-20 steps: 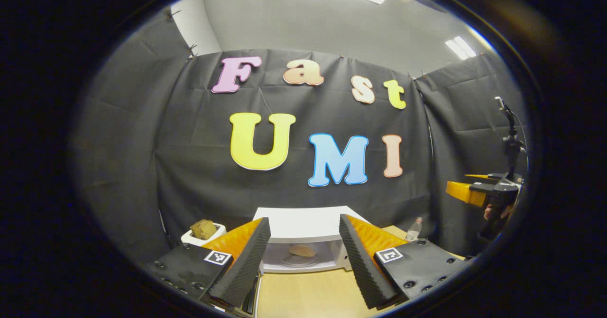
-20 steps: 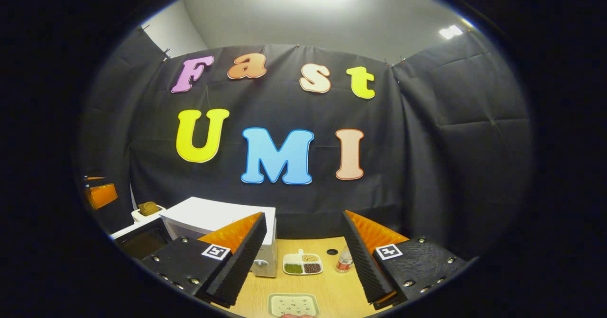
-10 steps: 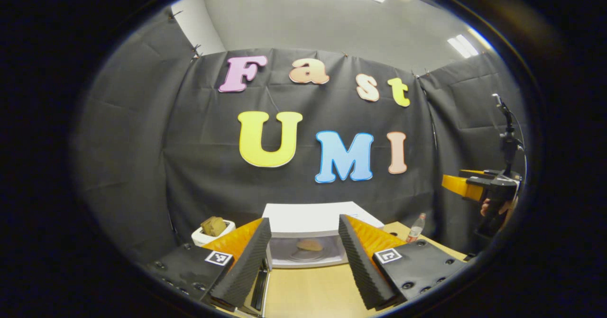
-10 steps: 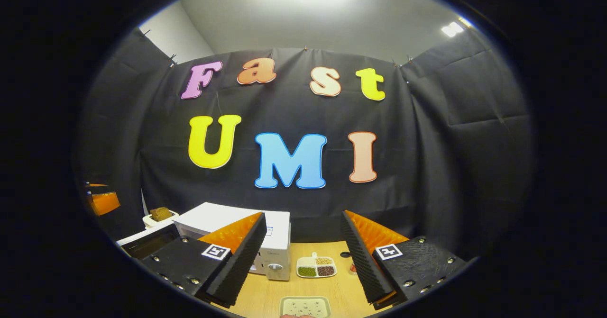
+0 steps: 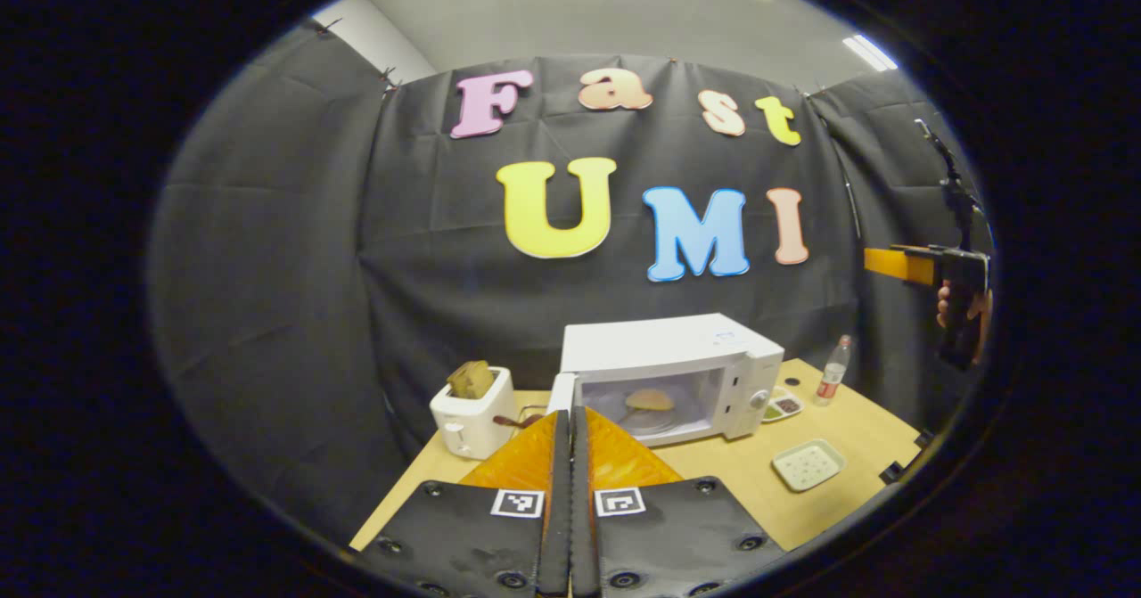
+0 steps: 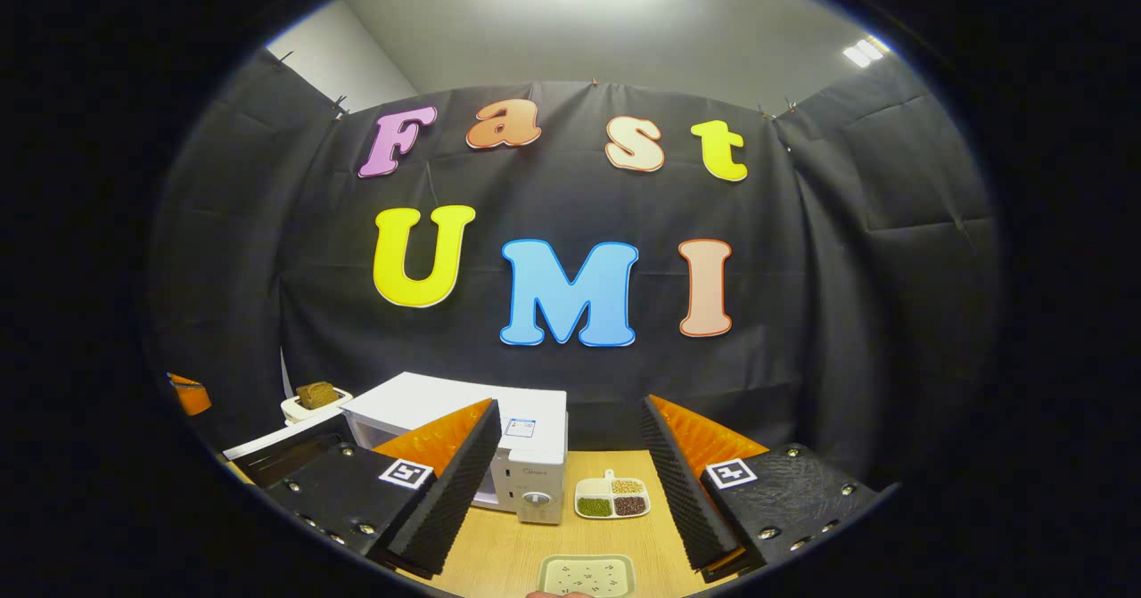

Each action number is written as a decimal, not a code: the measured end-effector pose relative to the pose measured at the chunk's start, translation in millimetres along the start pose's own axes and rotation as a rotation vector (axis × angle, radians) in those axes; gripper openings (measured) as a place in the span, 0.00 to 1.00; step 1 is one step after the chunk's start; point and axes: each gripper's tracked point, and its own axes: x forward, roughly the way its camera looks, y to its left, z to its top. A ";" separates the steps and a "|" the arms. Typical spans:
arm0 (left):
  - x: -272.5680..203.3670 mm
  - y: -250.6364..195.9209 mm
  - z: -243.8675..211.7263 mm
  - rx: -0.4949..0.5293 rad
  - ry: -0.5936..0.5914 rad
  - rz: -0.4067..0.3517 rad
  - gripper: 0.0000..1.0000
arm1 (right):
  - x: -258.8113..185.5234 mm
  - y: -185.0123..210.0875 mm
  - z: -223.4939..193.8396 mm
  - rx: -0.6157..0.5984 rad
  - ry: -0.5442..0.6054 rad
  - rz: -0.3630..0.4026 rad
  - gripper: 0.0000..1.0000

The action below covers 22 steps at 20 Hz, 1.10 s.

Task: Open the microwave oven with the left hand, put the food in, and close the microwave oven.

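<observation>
Left tool [image 5: 570, 491] first: its two ridged pads pressed flat together with nothing between them, held above the near desk [image 5: 740, 464] edge and aimed at the microwave [image 5: 669, 375]. That microwave is a white, boxy thing with a flat top, and its door [image 5: 560, 395] stands swung out on the left side, seen edge-on just past the tool's tips. Inside, on the round glass plate, sits the food [image 5: 650, 398], a pale, rounded bun shape (too small to say more). The desk is light wood grain, smooth.

Left of the microwave, a white toaster [image 5: 470, 409] with a brown slice poking out of its top. Right of the microwave, a small divided dish [image 5: 781, 407] of grains, then a clear bottle [image 5: 831, 371] with a red label, upright. In front of the microwave's right corner, a pale green square tray [image 5: 808, 464] with dark speckles, lying flat.

Now the right tool [image 6: 570, 482]: its pads are wide apart, gripping nothing, well back from the microwave and high off the desk. Between those pads you see the microwave's knob panel, the divided dish beside it, and the speckled tray nearer. Far right in the left gripper view, a hand [image 5: 958, 308] holds that same tool up in the air.
</observation>
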 end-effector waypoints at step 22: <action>-6.6 -18.0 -134.7 -0.146 0.243 -0.207 0.07 | 3.3 8.9 -12.8 -0.015 0.034 0.021 0.95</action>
